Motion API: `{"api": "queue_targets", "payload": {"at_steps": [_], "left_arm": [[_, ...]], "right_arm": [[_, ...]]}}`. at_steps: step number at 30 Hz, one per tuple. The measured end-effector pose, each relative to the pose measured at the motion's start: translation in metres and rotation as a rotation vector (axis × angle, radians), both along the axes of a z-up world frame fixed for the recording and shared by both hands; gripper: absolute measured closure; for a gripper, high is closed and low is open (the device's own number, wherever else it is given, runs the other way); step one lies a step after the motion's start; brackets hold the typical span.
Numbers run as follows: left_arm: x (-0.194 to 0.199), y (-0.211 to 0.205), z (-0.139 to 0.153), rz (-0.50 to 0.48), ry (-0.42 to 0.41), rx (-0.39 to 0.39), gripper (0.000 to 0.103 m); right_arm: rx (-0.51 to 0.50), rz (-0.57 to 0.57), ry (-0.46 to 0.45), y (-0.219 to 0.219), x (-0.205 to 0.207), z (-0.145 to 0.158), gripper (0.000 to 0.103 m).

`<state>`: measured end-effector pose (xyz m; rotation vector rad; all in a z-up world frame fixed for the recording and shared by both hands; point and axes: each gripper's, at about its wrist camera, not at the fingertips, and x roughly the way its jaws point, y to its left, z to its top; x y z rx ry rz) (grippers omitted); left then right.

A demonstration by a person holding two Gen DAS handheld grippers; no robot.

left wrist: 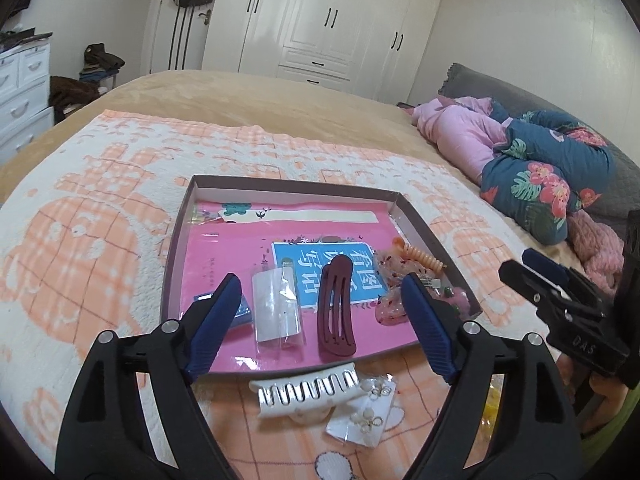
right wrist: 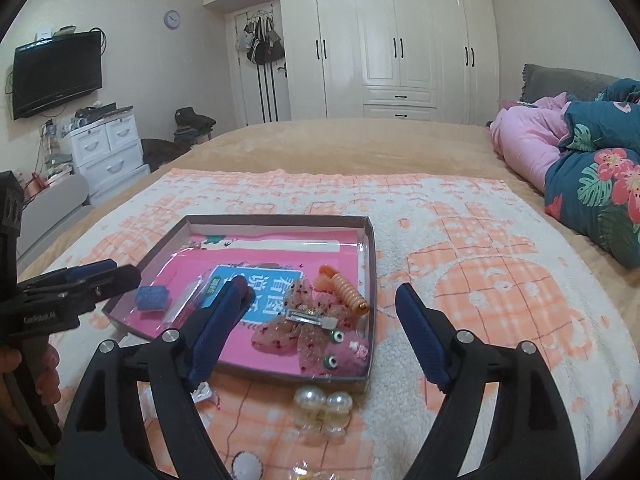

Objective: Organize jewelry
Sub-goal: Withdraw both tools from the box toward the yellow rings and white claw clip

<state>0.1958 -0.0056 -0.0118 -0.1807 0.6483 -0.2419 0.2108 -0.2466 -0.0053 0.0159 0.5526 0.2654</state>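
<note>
A shallow tray (right wrist: 370, 248) lined in pink sits on an orange-and-white blanket (right wrist: 500, 280) spread over a tan bed (right wrist: 340, 140). Inside it lie a maroon hair clip (left wrist: 336, 308), an orange spiral tie (right wrist: 352, 294) and a glittery butterfly clip (right wrist: 304, 326). Just outside the tray's near edge rest a white claw clip (left wrist: 304, 394) and a pearl clip (right wrist: 322, 404). The left gripper (left wrist: 322, 320) and right gripper (right wrist: 316, 332) both hover above, fingers spread wide and holding nothing. Behind stand white wardrobes (right wrist: 400, 40), a white dresser (right wrist: 108, 148), a wall television (right wrist: 56, 74) and a heap of floral bedding (right wrist: 600, 184).
</note>
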Motion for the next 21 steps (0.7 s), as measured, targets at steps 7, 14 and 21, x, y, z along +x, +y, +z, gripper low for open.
{"api": "queue_targets", "payload": {"at_steps": [7,14,21], "left_arm": [[-0.018,0.004,0.003,0.012,-0.012,-0.009,0.024],[-0.034,0.003,0.0,0.001,-0.004,0.006,0.015],[-0.047,0.004,-0.006,-0.003,0.01,0.014,0.013]], "right_arm": [[0.003,-0.008,0.02,-0.005,-0.026,-0.006,0.025],[0.017,-0.016,0.06,-0.012,-0.048,-0.016,0.025],[0.013,-0.014,0.089,-0.012,-0.062,-0.025,0.025]]}}
